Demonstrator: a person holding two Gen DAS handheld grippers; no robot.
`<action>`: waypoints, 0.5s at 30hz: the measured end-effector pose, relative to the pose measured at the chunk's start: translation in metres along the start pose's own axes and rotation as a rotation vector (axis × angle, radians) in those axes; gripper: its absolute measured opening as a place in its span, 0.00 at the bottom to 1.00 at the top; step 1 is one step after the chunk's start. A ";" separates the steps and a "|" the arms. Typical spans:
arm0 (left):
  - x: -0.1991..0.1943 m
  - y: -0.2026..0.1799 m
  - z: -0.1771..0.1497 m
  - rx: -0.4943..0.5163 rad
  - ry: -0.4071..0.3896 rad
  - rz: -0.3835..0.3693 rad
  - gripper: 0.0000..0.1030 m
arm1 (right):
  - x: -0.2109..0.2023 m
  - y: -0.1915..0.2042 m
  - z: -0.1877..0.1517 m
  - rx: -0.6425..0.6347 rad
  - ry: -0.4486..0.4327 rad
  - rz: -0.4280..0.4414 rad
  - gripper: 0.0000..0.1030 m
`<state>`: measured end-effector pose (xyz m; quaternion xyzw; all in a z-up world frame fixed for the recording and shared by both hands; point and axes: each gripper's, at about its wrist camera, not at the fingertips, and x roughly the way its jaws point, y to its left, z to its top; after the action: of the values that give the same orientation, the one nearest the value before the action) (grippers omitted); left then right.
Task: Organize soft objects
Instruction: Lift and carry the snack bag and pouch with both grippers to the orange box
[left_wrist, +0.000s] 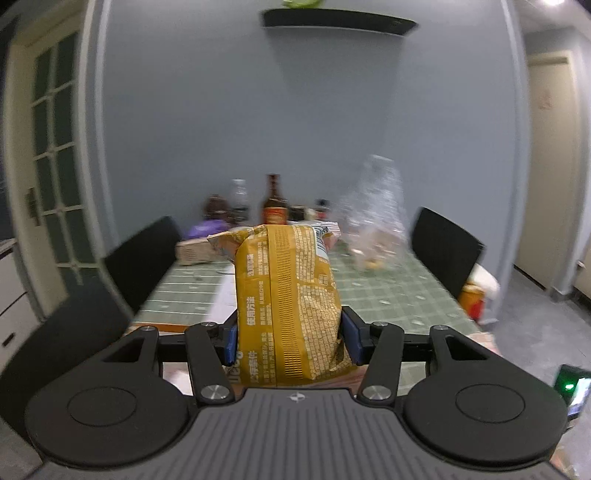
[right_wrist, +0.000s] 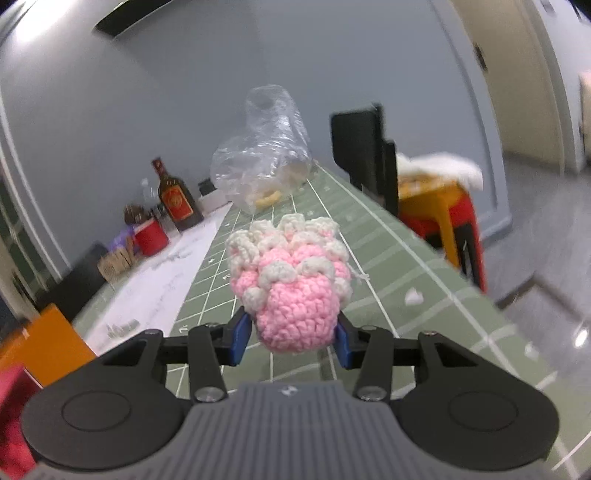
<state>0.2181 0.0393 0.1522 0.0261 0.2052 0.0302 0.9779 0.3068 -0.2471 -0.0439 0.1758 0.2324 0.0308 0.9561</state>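
Note:
My left gripper (left_wrist: 291, 341) is shut on a yellow snack packet (left_wrist: 290, 295) with printed text, held upright above the near end of the green checked table (left_wrist: 388, 291). My right gripper (right_wrist: 293, 338) is shut on a pink and white crocheted toy (right_wrist: 291, 280), held up over the same table (right_wrist: 388, 266). The blue pads (right_wrist: 242, 332) press on the toy's lower sides. The view is tilted and blurred.
A crumpled clear plastic bag (left_wrist: 373, 218) (right_wrist: 264, 151) stands at the far right of the table. Bottles (left_wrist: 274, 203) (right_wrist: 175, 195), a red cup (right_wrist: 151, 236) and a small basket (left_wrist: 195, 251) sit at the far left. Black chairs (left_wrist: 443, 247) flank the table. A yellow and red stool (right_wrist: 443, 214) stands right.

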 end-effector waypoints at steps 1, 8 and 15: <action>-0.001 0.012 -0.001 -0.008 -0.009 0.011 0.58 | -0.002 0.013 0.005 -0.042 -0.009 -0.022 0.44; 0.002 0.094 -0.008 -0.086 -0.033 0.108 0.58 | -0.025 0.120 0.049 -0.210 -0.076 0.023 0.44; 0.026 0.155 -0.015 -0.141 0.002 0.205 0.58 | -0.013 0.252 0.054 -0.412 0.007 0.097 0.44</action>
<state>0.2282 0.1961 0.1381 -0.0217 0.1996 0.1444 0.9689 0.3256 -0.0307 0.0951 -0.0125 0.2158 0.1245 0.9684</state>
